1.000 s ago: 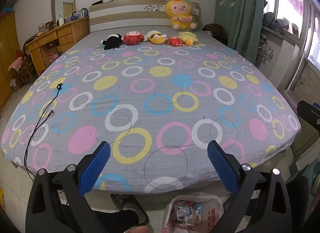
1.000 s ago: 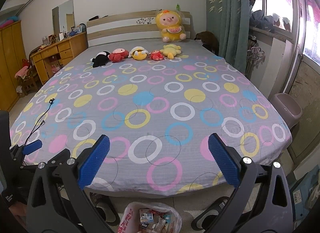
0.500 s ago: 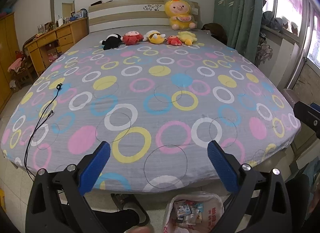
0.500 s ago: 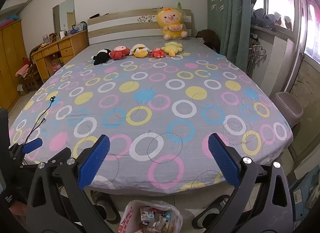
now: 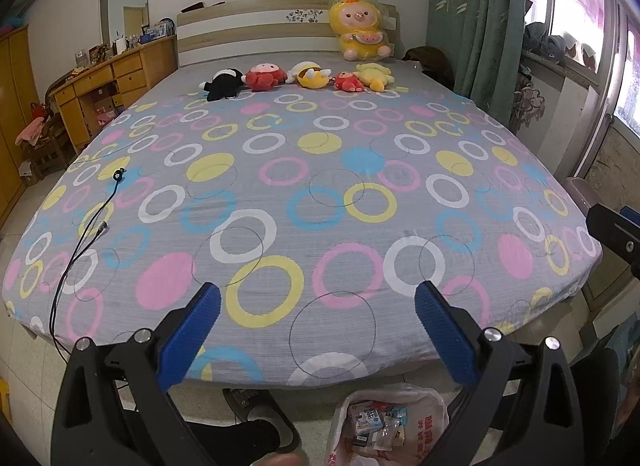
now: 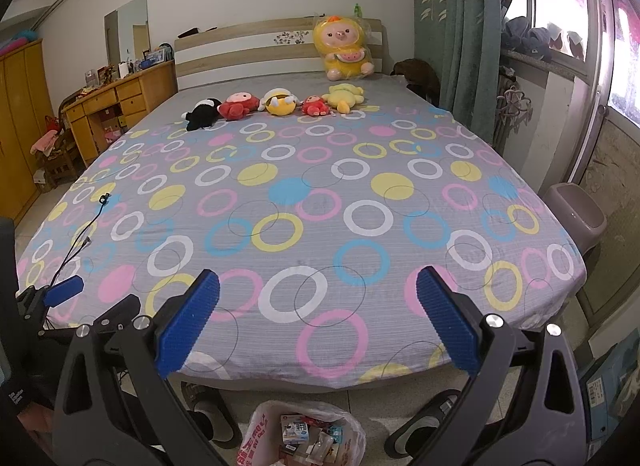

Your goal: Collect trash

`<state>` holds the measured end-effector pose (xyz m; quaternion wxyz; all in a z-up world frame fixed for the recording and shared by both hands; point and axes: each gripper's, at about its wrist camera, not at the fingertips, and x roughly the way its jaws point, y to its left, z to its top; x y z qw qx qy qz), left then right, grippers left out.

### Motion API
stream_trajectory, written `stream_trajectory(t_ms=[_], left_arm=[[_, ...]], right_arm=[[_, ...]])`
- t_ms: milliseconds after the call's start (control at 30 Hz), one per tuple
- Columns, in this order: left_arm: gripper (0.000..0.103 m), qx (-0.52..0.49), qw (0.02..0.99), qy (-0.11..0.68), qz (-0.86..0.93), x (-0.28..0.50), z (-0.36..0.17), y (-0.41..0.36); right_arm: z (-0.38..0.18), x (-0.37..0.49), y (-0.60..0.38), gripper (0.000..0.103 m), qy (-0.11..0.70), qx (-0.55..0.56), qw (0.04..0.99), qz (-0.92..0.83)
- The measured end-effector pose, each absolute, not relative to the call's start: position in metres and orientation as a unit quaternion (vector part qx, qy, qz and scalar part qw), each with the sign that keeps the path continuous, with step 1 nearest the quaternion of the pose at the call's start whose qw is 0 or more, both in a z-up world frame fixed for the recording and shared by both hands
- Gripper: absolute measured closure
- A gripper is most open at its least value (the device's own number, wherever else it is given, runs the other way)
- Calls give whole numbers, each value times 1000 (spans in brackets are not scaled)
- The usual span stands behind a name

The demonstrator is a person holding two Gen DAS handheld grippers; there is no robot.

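Note:
A white plastic bag holding small cartons and wrappers stands on the floor at the foot of the bed; it also shows in the right wrist view. My left gripper is open and empty above the bed's foot edge, over the bag. My right gripper is open and empty at the same height, to the right of the left one. The left gripper's blue fingertip shows at the left edge of the right wrist view. No loose trash shows on the bed sheet.
Plush toys lie in a row near the headboard, with a large yellow one behind. A black cable lies on the bed's left side. A purple bin stands right of the bed. Slippers lie on the floor.
Both views have shifted only slightly over the last second. Both grippers stay open and empty above the foot of the bed.

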<state>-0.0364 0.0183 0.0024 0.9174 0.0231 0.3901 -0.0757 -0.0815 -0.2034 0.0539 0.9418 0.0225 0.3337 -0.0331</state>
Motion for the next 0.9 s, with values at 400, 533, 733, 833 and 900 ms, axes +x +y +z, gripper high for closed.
stream_trajectory(t_ms=[400,533,733,833,900], left_arm=[[8,22,918,390,-76,-37,2,18],[8,22,918,390,-76,-36,2,18],[8,23,918,389,-76,-36,2,18],[8,22,918,389,-77,-36,2,18],[8,23,918,388,-78,-36,2,18]], right_arm=[[51,-81,-205,7,336,25,941,-34],[51,-81,-205,7,336,24,941,-34],[51,-80,-205,7,336,24,941,-35],[51,-80,-205,7,336,24,941,-33],[51,-80,-205,7,336,24,941,-34]])
